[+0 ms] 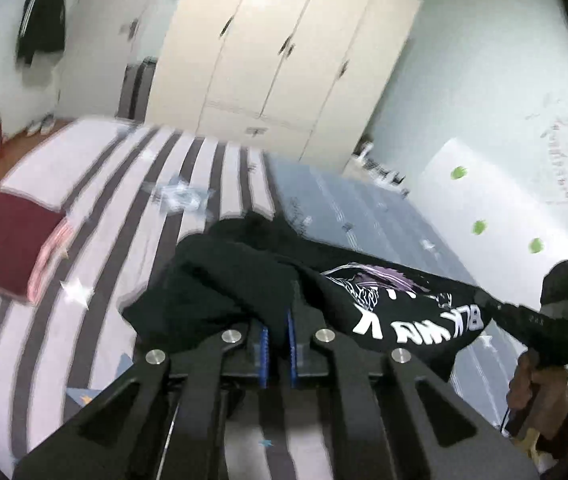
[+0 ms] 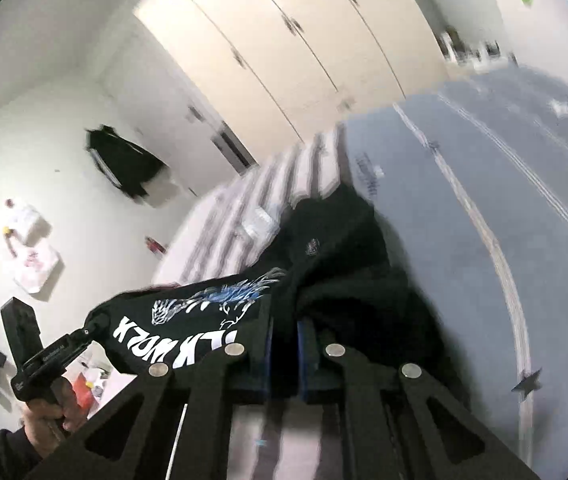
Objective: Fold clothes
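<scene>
A black T-shirt (image 1: pixel 368 292) with a white and purple print and white letters hangs stretched between my two grippers above the bed. My left gripper (image 1: pixel 278 328) is shut on one edge of the shirt, its blue pads close together with cloth between them. My right gripper (image 2: pixel 284 332) is shut on the other edge of the shirt (image 2: pixel 204 312). In the left wrist view the right gripper (image 1: pixel 496 304) shows at the right, clamping the printed end. In the right wrist view the left gripper (image 2: pixel 96 322) shows at the lower left, clamping the printed end.
The bed (image 1: pixel 132 216) has a grey-and-white striped cover and a blue-grey part (image 2: pixel 484 184). A folded dark red cloth (image 1: pixel 4 240) lies at its left. A cream wardrobe (image 1: pixel 284 48) stands behind. A black jacket (image 1: pixel 42 16) hangs on the wall.
</scene>
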Action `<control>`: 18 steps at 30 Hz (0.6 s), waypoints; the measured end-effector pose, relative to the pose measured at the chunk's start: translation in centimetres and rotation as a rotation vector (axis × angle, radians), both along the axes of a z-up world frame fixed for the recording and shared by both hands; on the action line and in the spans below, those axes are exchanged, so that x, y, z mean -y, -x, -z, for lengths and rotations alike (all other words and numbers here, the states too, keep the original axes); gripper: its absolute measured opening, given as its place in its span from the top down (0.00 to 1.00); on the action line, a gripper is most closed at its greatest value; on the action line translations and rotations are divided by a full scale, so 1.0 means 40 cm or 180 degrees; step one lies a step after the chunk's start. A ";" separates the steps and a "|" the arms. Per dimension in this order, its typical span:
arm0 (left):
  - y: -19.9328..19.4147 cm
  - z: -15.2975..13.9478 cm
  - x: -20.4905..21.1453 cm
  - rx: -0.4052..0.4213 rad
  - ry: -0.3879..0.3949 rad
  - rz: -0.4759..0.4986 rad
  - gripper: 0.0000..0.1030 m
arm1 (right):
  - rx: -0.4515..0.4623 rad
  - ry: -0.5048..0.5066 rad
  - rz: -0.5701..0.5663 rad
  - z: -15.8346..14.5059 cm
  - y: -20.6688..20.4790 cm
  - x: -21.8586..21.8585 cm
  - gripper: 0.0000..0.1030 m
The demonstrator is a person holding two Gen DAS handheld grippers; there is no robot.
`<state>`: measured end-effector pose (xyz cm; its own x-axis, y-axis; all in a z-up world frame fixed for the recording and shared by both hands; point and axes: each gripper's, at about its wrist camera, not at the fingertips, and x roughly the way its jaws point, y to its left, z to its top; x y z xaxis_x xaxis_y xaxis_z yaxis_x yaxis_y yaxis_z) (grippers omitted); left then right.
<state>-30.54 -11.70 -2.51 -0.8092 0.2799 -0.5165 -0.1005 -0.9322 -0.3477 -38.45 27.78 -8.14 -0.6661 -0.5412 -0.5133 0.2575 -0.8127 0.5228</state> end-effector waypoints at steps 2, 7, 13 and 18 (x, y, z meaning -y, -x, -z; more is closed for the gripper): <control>-0.051 -0.125 -0.010 -0.0161 0.0054 0.0089 0.95 | -0.0166 -0.0004 -0.0038 -0.123 -0.047 -0.013 0.92; -0.149 -0.485 -0.008 -0.0663 -0.0094 0.0235 0.95 | -0.0619 -0.0050 -0.0122 -0.475 -0.168 -0.036 0.92; -0.176 -0.810 -0.017 -0.1192 0.0048 0.0316 0.95 | -0.1218 -0.0214 -0.0090 -0.878 -0.257 -0.030 0.92; 0.026 -0.758 -0.002 -0.0996 0.0084 0.0309 0.95 | -0.1313 -0.0372 0.0052 -0.974 -0.176 0.000 0.92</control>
